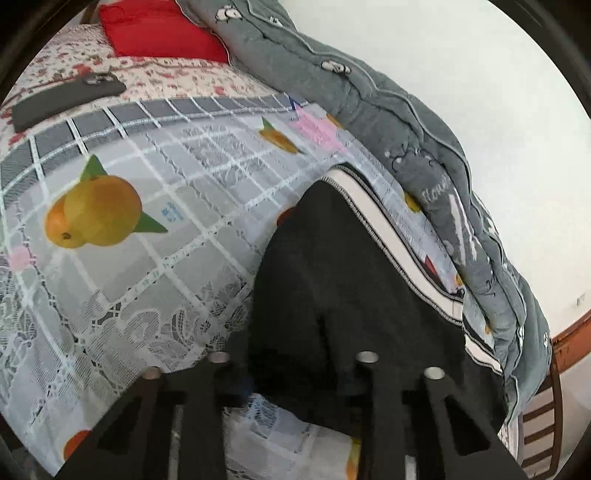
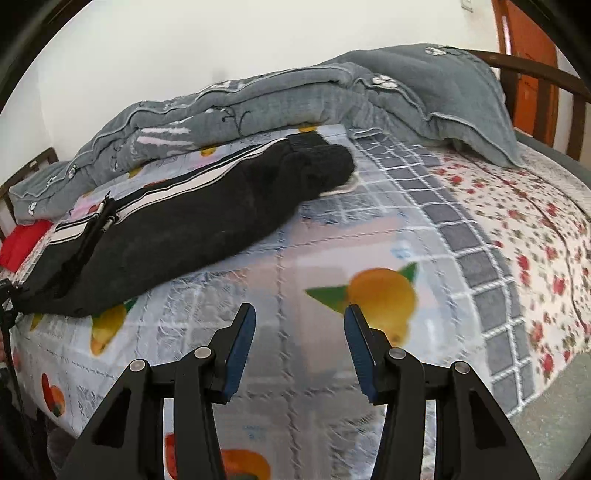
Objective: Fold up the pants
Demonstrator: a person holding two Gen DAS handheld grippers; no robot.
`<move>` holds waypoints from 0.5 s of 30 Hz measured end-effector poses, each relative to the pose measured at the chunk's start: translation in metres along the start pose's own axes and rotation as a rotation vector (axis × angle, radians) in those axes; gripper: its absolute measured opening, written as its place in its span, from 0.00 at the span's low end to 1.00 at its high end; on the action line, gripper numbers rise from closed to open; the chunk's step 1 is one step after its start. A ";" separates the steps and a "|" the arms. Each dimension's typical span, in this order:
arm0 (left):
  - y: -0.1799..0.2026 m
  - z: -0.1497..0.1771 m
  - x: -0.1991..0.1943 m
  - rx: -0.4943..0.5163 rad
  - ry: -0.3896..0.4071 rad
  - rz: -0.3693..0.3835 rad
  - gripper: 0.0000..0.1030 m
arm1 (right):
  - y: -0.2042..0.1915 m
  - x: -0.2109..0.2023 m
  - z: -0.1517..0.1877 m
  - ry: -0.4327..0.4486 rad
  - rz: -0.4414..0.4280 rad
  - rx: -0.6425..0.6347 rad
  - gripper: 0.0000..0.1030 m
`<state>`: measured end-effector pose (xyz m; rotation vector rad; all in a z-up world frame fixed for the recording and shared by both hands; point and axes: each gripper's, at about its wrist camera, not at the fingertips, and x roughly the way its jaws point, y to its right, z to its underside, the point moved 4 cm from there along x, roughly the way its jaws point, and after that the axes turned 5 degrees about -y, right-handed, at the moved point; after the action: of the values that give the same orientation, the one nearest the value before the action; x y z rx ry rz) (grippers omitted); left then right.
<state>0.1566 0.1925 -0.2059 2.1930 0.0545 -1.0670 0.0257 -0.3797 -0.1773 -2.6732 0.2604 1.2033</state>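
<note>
Black pants (image 1: 332, 266) with a white and black side stripe lie on the fruit-print bed sheet (image 1: 147, 184). In the left wrist view the cloth covers my left gripper (image 1: 291, 373); its fingertips are hidden in the fabric, jaws look closed on the pants' edge. In the right wrist view the pants (image 2: 192, 218) lie folded lengthwise at the upper left, and the left gripper (image 2: 105, 212) shows on their striped edge. My right gripper (image 2: 299, 325) is open and empty above the sheet, right of and nearer than the pants.
A grey quilt (image 2: 295, 96) is piled along the far side by the wall. A red pillow (image 1: 159, 29) and a dark phone (image 1: 66, 99) lie on the floral sheet. A wooden bed frame (image 2: 535, 70) rises at one end.
</note>
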 end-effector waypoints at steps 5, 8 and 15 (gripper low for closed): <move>0.054 -0.002 -0.026 0.143 0.094 -0.070 0.14 | 0.018 -0.011 0.001 0.017 -0.007 0.025 0.48; 0.101 0.002 -0.041 0.231 0.156 -0.077 0.13 | 0.026 -0.016 -0.006 0.035 0.002 0.013 0.48; 0.215 0.035 -0.037 0.432 0.192 -0.049 0.13 | 0.044 -0.013 -0.027 0.081 -0.006 -0.013 0.48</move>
<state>0.1765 0.0170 -0.0734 2.6917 -0.0416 -0.9572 0.0263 -0.4275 -0.1545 -2.7355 0.2580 1.1005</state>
